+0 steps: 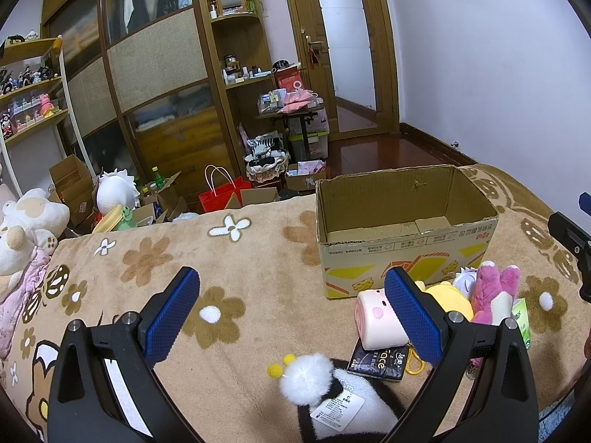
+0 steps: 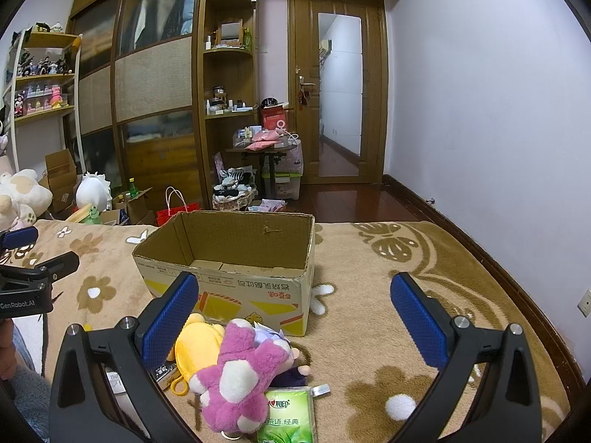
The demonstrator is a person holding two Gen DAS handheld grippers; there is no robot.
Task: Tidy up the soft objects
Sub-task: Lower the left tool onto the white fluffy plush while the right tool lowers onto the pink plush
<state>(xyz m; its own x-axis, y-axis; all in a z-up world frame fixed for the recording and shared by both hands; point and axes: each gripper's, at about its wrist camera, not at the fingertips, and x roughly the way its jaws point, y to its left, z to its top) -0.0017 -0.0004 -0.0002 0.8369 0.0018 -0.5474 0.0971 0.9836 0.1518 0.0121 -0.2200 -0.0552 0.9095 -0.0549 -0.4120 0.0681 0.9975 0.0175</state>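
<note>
Left gripper (image 1: 291,306): jaws wide apart, nothing between the blue pads; it hangs over the flowered blanket (image 1: 236,258) at lower centre of the left wrist view.
Right gripper (image 2: 295,315): jaws also wide apart and empty, at the bottom of the right wrist view, above the pile of toys.
Box (image 2: 236,258): open cardboard carton standing on the blanket, centre of the right view and right of centre in the left view; inside only bare cardboard shows.
Pink plush (image 2: 240,373): lies in front of the box at lower centre of the right view, touching the yellow plush.
Yellow plush (image 2: 197,347): just left of the pink one, partly behind the right gripper's left pad.
Pig toy (image 1: 376,319): pale pink roll with a snout, lower right of the left view, resting on a dark packet (image 1: 378,363).
White pompom toy (image 1: 306,378): bottom centre of the left view, with yellow bobbles and a paper tag.
Tissue pack (image 2: 288,415): green, bottom centre of the right view, partly under the pink plush.
Background: wooden wardrobe, shelves and door in the upper half of both views.
</note>
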